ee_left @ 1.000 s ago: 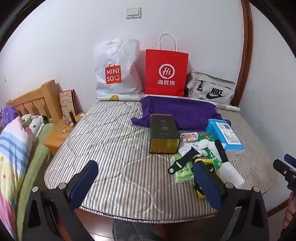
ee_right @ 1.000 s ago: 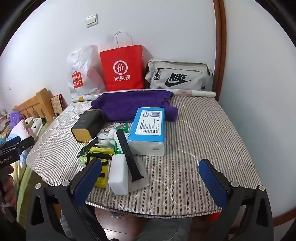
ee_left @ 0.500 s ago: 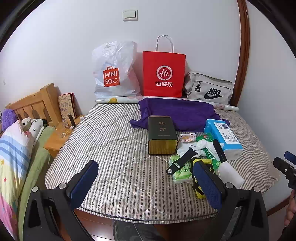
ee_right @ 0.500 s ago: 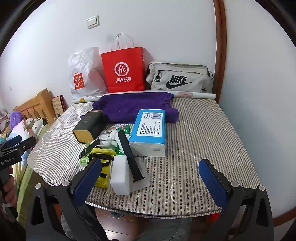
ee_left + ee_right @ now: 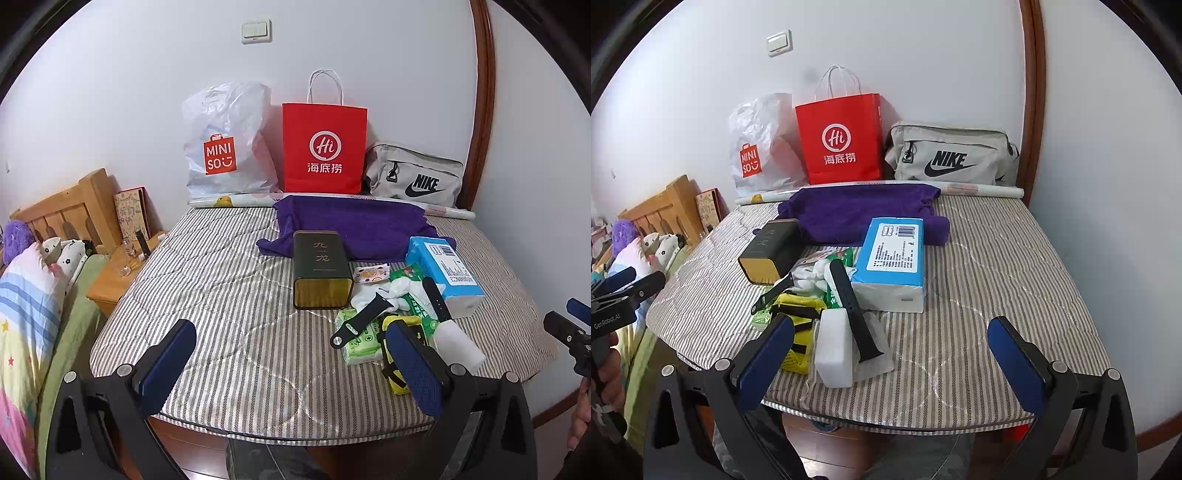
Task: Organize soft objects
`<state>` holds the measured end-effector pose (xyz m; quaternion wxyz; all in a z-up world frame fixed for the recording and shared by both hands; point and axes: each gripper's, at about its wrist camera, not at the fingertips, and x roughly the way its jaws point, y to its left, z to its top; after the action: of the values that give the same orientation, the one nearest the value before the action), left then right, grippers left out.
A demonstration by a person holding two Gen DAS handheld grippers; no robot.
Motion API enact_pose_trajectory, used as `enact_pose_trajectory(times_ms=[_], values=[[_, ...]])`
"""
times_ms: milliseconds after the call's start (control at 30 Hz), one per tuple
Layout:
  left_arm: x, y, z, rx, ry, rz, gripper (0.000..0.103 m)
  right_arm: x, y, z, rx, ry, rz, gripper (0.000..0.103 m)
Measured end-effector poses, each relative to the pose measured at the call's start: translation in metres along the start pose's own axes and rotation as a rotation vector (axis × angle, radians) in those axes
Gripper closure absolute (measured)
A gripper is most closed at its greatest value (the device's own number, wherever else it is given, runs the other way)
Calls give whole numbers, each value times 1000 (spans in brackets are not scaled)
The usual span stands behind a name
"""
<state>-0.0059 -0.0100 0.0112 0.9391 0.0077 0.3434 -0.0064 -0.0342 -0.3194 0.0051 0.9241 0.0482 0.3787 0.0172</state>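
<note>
A purple towel (image 5: 354,225) (image 5: 857,210) lies crumpled at the back of the striped table (image 5: 229,295) (image 5: 997,280). In front of it lie a blue tissue pack (image 5: 445,271) (image 5: 895,258), a white sponge block (image 5: 460,345) (image 5: 833,350), green wipe packs (image 5: 360,341), white socks (image 5: 395,290), a yellow pouch (image 5: 799,332) and black watch straps (image 5: 356,325) (image 5: 853,306). My left gripper (image 5: 291,365) is open and empty over the near table edge. My right gripper (image 5: 892,363) is open and empty, just short of the sponge.
A dark tea tin (image 5: 321,275) (image 5: 772,253) lies by the pile. Against the wall stand a white Miniso bag (image 5: 225,144), a red paper bag (image 5: 323,147) and a grey Nike bag (image 5: 415,175). A bed and wooden nightstand (image 5: 118,273) are at the left.
Both views have risen and tilted slightly; the table contents sit a little lower in frame. Nothing on the table has moved and both grippers stay open.
</note>
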Motion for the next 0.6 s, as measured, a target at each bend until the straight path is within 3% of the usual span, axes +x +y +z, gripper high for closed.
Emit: enact_pose_trajectory(times_ms=[600], values=[[-1,-2,0,5,1,-5,0,-3,3,-1,-7,-11,2,0]])
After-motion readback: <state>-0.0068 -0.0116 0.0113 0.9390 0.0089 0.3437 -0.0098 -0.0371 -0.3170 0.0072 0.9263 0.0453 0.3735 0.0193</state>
